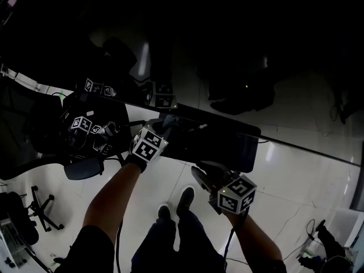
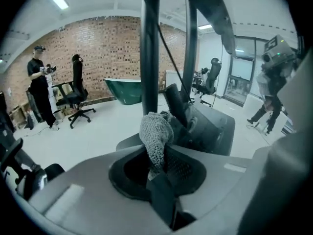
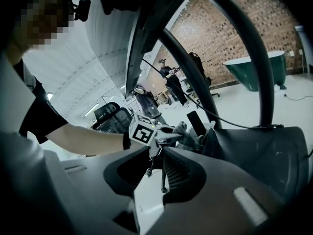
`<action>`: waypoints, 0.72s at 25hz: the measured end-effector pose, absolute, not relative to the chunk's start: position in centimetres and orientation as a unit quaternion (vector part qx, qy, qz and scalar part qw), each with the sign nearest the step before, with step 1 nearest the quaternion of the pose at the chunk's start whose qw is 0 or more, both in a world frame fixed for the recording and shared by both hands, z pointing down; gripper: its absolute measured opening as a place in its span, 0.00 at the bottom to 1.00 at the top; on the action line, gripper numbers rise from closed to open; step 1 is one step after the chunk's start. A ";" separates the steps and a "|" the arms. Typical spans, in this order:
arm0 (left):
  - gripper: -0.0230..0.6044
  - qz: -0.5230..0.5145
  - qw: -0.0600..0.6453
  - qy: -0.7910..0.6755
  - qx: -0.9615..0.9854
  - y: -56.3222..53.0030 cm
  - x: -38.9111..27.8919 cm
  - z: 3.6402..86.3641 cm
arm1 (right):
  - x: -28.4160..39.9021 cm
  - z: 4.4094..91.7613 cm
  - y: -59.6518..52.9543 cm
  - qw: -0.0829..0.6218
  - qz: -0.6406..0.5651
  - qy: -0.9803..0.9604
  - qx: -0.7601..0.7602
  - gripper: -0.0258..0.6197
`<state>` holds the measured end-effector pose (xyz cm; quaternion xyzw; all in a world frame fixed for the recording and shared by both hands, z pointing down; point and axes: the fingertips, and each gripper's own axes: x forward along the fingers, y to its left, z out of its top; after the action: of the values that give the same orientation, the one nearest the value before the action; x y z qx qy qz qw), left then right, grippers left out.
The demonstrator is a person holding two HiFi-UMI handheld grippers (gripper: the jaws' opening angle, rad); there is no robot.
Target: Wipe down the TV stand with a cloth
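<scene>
A white floor (image 1: pixel 296 169) fills most of the dim head view. It lies open to the right of, and in front of, one black TV stand (image 1: pixel 222 138). The stand's near edge runs on a slant from upper left down to the right. In the left gripper view, two dark poles (image 2: pixel 149 48) rise from its base.

One office chair (image 1: pixel 79 147) crowds the left side, close to the left arm. Two bare forearms reach forward above two dark shoes (image 1: pixel 186 198).

There are two grippers. The left gripper (image 1: pixel 170 121) is at the left end of the stand, beside a pole. Its jaws are clenched on one grey knitted cloth (image 2: pixel 156 133), which bunches up above them. Whether the cloth touches the stand cannot be told. The right gripper (image 1: pixel 200 174) hangs just off the stand's near edge, over bare floor. Its jaws stand apart with nothing held.
</scene>
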<state>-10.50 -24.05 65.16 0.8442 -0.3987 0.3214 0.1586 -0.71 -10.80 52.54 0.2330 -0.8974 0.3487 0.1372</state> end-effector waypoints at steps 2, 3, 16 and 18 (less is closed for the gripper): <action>0.14 0.327 0.165 -0.410 0.835 -25.9 -10.4 66.1 | -0.4 52.2 -10.9 0.139 0.345 -0.898 0.234 0.18; 0.14 0.331 0.168 -0.416 0.830 -26.8 -10.5 66.5 | -0.2 52.1 -11.0 0.139 0.343 -0.899 0.234 0.18; 0.13 0.369 0.197 -0.430 0.800 -29.8 -11.1 71.1 | 2.8 53.9 -11.6 0.136 0.353 -0.889 0.259 0.17; 0.12 0.380 0.187 -0.424 0.801 -28.8 -10.9 71.1 | 3.0 54.1 -11.1 0.136 0.358 -0.886 0.260 0.17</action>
<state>-10.91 -28.76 71.14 0.8007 -0.4242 0.3795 0.1867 3.01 -11.15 54.06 0.2601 -0.8864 0.3578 0.1362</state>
